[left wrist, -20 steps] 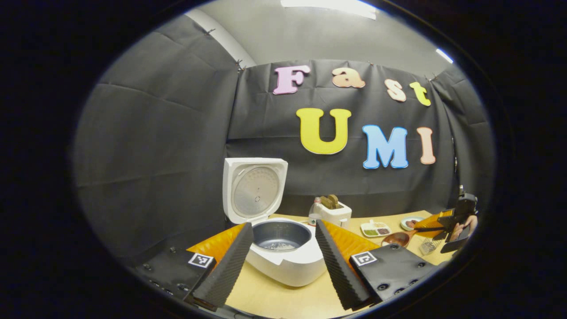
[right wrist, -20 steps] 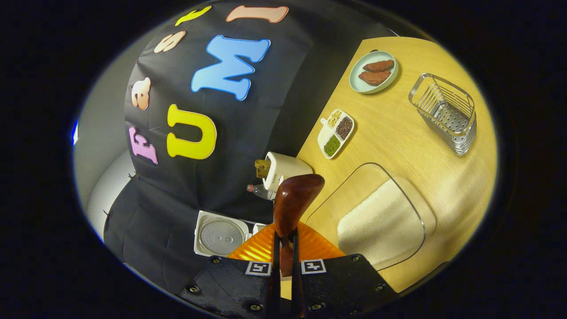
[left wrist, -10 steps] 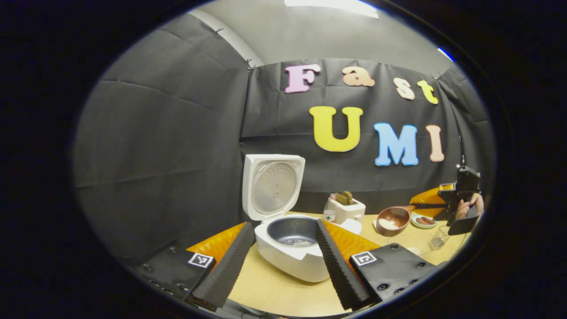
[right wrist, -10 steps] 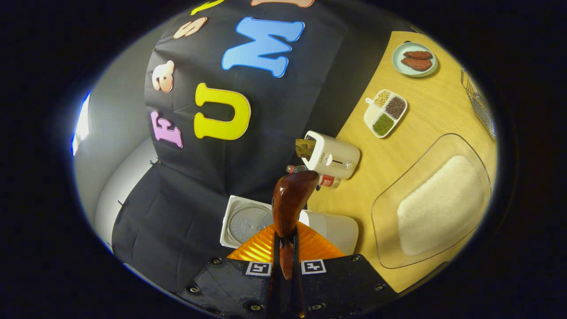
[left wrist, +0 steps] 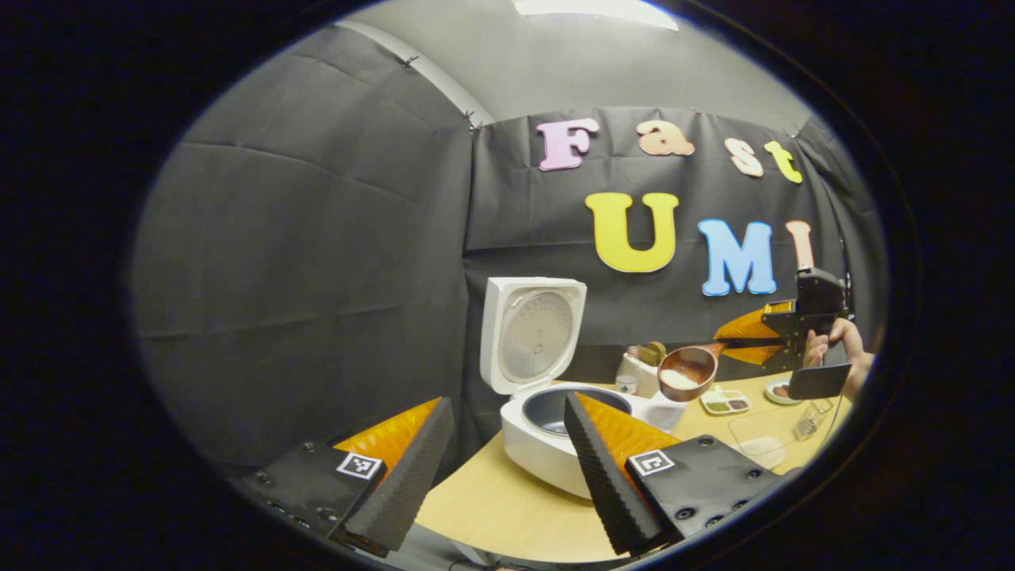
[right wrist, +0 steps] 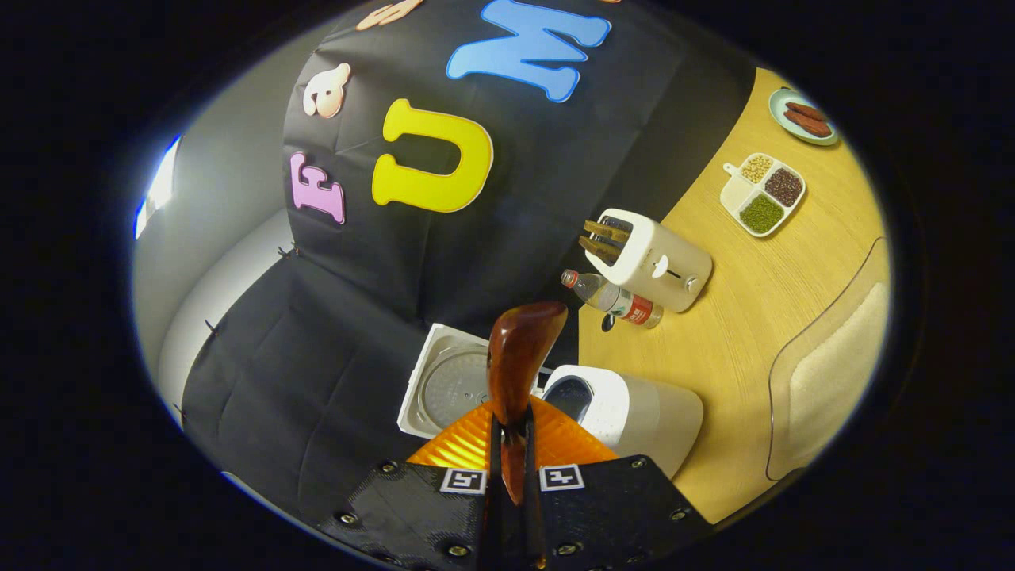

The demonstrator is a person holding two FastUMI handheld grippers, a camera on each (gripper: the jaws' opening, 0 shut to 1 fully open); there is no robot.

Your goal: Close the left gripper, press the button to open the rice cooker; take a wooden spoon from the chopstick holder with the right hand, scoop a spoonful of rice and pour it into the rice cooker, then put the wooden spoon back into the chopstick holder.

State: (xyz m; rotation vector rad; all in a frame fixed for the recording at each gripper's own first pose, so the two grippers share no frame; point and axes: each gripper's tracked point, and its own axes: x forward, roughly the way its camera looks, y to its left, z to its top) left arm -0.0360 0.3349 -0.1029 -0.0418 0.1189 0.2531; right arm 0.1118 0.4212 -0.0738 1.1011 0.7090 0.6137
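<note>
The left gripper has its two fingers spread wide apart with nothing between them. In the left gripper view the rice cooker sits on the table past the fingers, at about 5 o'clock, and its lid stands straight up and open. The dark inner pot shows inside. Over at 3 o'clock a hand holds the right gripper up in the air, and the wooden spoon sticks out from it. The spoon's bowl has white rice in it and hangs above the table, just to the right of the cooker. In the right gripper view the right gripper's fingers are squeezed tight on the spoon's handle at 6 o'clock. The brown back of the spoon points up toward the middle. The open cooker lies just under the spoon. A white toaster with bread and a small bottle sit at 2 o'clock. A tray of beans sits farther out the same way.
</note>
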